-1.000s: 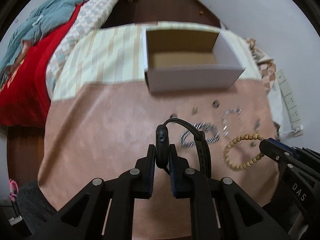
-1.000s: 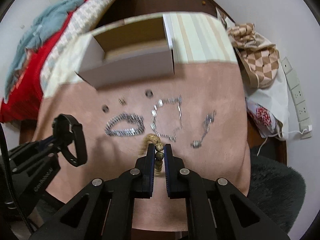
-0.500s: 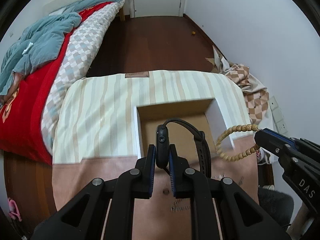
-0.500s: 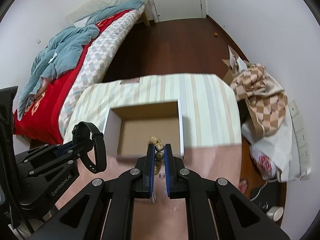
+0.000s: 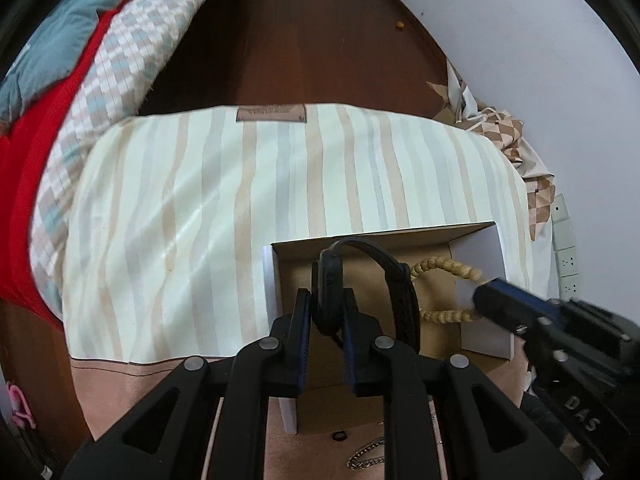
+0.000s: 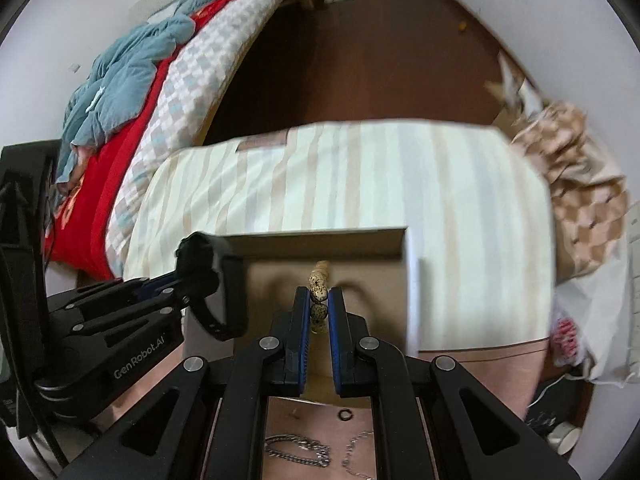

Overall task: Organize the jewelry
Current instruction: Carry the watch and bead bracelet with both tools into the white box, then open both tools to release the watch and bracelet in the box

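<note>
Dark wooden floor (image 5: 304, 40), white walls (image 5: 540, 60), bed (image 6: 132, 112) alongside.

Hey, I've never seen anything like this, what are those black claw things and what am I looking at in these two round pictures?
Those are two hand-held grippers, one in each of a person's hands; there is no robot arm. Each carries a fisheye camera looking forward along its two fingers, so each round picture is one gripper's own view.

In the left view, the left hand-held gripper holds a black watch by its body, and its jaws have just been opening slightly with the watch between them. In the right view, the right hand-held gripper is shut on a wooden bead bracelet.

Both hang over an open cardboard box, which sits on a striped cloth. On the pink cloth nearer the cameras lie silver chains and a small dark ring.
</note>
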Tool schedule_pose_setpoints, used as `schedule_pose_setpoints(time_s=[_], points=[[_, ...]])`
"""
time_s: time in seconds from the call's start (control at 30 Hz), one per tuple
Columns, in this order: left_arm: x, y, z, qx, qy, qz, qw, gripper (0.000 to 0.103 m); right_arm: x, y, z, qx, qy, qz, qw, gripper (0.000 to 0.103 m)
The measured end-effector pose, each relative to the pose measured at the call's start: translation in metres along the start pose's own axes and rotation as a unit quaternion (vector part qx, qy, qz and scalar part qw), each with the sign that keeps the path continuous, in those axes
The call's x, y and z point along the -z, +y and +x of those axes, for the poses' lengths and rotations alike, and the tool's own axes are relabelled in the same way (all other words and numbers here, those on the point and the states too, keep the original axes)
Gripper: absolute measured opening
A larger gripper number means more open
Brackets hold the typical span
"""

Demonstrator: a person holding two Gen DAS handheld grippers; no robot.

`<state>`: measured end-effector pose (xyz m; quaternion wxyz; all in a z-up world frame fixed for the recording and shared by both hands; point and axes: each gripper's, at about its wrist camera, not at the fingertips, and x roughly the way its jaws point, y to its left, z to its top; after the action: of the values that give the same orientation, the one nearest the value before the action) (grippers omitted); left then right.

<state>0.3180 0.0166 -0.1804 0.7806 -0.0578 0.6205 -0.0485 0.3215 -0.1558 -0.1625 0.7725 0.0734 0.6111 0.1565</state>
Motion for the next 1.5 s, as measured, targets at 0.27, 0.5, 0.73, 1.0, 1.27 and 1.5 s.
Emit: schedule_pose_setpoints(time_s=[0.27, 0.5, 0.73, 1.0, 1.27, 1.5], points=[[0.003, -0.004, -0.024, -0.029, -0.034, 0.003, 0.9990, 0.075, 0.010, -0.016, -0.002, 0.029, 0.006, 0.016, 0.999, 0.045], [0.022, 0.001, -0.043, -0.091, -0.065, -0.001, 0.9937, 0.103, 0.032, -0.012, -0.026, 0.125, -0.024, -0.021, 0.992, 0.095], [0.050, 0.004, -0.055, -0.126, -0.090, -0.004, 0.9878, 0.103, 0.056, -0.006, -0.028, 0.159, -0.035, -0.034, 0.986, 0.102], [0.075, 0.004, -0.085, -0.142, -0.119, -0.013, 0.9827, 0.103, 0.069, 0.005, -0.057, 0.169, -0.068, -0.038, 0.983, 0.102], [0.108, -0.003, -0.130, -0.144, -0.159, -0.019, 0.9765, 0.103, 0.091, 0.027, -0.109, 0.178, -0.118, -0.048, 0.976, 0.102], [0.138, -0.012, -0.168, -0.138, -0.188, -0.015, 0.9723, 0.103, 0.118, 0.042, -0.153, 0.183, -0.161, -0.051, 0.969, 0.102]])
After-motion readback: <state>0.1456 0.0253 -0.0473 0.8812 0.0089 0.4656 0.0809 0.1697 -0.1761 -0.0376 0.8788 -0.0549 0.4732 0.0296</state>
